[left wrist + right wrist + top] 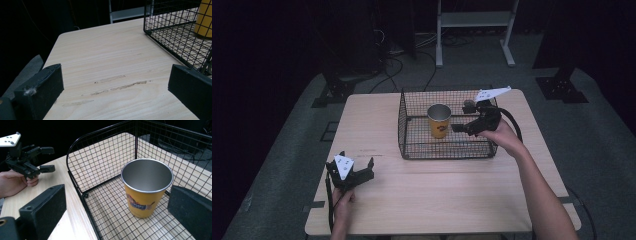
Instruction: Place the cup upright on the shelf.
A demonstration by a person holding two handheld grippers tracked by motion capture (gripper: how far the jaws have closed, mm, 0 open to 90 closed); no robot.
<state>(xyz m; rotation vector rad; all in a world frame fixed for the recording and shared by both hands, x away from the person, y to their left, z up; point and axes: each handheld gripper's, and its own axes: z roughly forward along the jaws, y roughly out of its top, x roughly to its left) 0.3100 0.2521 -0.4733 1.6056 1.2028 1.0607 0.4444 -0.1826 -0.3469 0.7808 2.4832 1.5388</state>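
Black right tongs [460, 120] gape beside tapered steel-lined cup [439, 120] inside wire basket [412, 131].

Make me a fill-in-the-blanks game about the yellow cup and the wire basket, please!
1. The yellow metal cup stands upright inside the black wire ____.
2. The right hand-held gripper reaches toward the cup with its jaws ____.
3. The left hand-held gripper is held over the pale ____ table, apart from the basket.
4. Looking into the cup, it is ____.

Missing words: basket; open; wooden; empty
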